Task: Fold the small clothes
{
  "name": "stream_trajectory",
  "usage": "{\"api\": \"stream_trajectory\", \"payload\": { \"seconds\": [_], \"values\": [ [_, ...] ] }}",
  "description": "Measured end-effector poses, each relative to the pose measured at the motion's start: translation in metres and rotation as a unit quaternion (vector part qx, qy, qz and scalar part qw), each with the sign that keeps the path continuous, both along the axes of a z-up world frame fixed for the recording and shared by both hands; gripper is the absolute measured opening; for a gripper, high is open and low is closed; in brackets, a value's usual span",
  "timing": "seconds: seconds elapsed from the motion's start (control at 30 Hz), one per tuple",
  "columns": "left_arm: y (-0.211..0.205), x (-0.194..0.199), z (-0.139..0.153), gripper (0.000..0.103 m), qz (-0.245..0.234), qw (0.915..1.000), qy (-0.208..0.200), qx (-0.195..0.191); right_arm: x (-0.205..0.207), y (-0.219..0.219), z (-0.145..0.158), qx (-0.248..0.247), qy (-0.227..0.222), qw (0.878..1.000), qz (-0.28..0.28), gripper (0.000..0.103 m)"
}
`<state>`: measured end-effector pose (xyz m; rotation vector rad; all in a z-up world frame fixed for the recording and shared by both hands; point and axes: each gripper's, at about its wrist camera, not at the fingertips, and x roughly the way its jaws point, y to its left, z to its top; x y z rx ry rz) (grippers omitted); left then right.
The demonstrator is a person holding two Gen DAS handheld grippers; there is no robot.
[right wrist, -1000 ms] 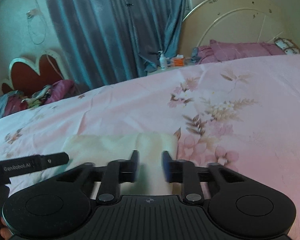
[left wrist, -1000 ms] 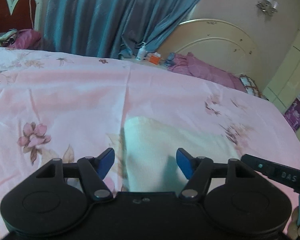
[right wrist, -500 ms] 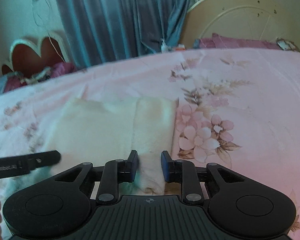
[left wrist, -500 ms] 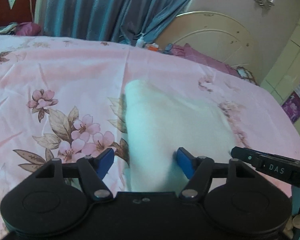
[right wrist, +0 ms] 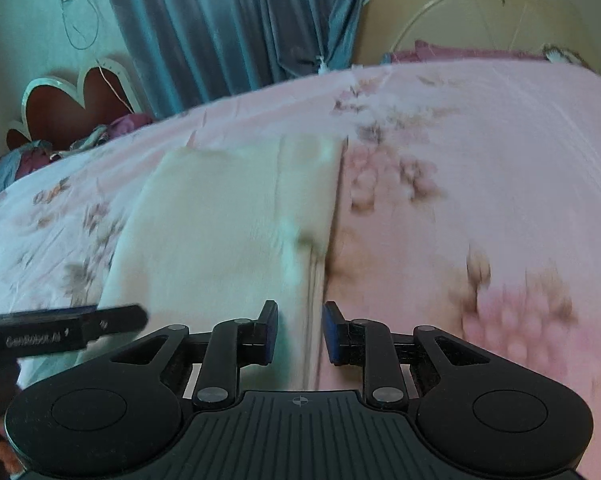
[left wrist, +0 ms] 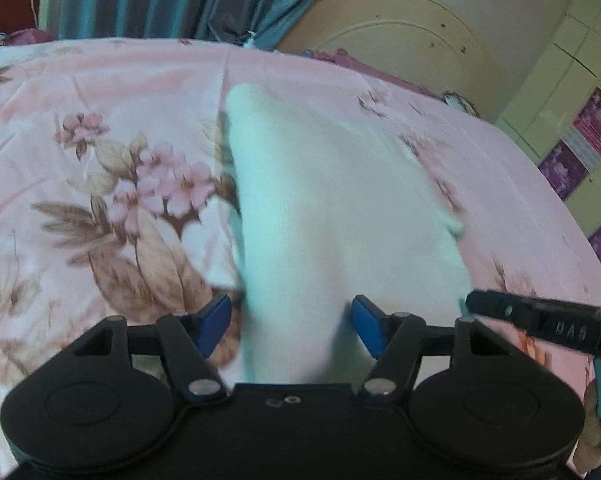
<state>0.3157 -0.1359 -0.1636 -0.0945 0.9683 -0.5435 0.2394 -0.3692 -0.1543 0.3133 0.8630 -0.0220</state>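
Cloth (left wrist: pixel 332 208), soft and cream-white, lies flat on the pink flowery bed sheet (left wrist: pixel 100 92). The left gripper (left wrist: pixel 290 322) is wide open over its near edge, holding nothing. The right gripper (right wrist: pixel 299 330) has a small gap, with the cloth's side edge below; no grip shows. A pinch could catch the sheet too. Beside the cloth, one black bar (right wrist: pixel 60 332) reads "GenRobot.AI".
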Motion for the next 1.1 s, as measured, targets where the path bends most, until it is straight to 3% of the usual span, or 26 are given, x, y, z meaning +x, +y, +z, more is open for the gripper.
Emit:
{"api": "stream_trajectory", "payload": {
  "seconds": [0.3,0.43,0.6,0.73,0.8,0.87,0.9,1.0,1.1],
  "values": [
    [0.001,-0.017,-0.002,0.065,-0.045,0.9989,-0.009,0.015,-0.029,0.01,-0.013,0.005,0.033,0.998,-0.055,0.024],
    [0.0,-0.017,-0.003,0.066,-0.051,0.9985,-0.011,0.019,-0.031,0.0,-0.019,0.044,0.034,0.995,-0.086,0.024],
    [-0.002,-0.014,-0.001,0.068,-0.053,0.9984,0.0,0.021,-0.026,0.006,-0.016,0.022,0.043,0.996,-0.076,0.024],
    [-0.005,-0.013,0.0,0.072,-0.051,0.9984,0.002,0.024,-0.026,0.0,-0.018,0.04,0.039,0.996,-0.068,0.024],
    [-0.005,-0.012,0.001,0.08,-0.047,0.9987,0.011,0.018,-0.029,-0.007,-0.017,0.061,0.035,0.995,-0.067,0.03],
    [-0.003,-0.008,0.002,0.087,-0.037,0.9988,0.032,-0.002,-0.029,-0.011,-0.013,0.07,0.031,0.995,-0.067,0.057],
    [-0.002,-0.006,0.004,0.088,-0.026,0.9987,0.042,-0.011,-0.029,-0.012,-0.01,0.068,0.023,0.995,-0.064,0.063],
    [0.002,0.002,0.009,0.088,0.002,0.9978,0.057,-0.034,-0.023,-0.014,-0.001,0.059,0.005,0.997,-0.047,0.066],
    [0.003,0.012,0.018,0.088,0.016,0.9975,0.047,-0.049,-0.008,-0.026,0.0,0.088,0.0,0.995,-0.05,0.066]
  ]
}}
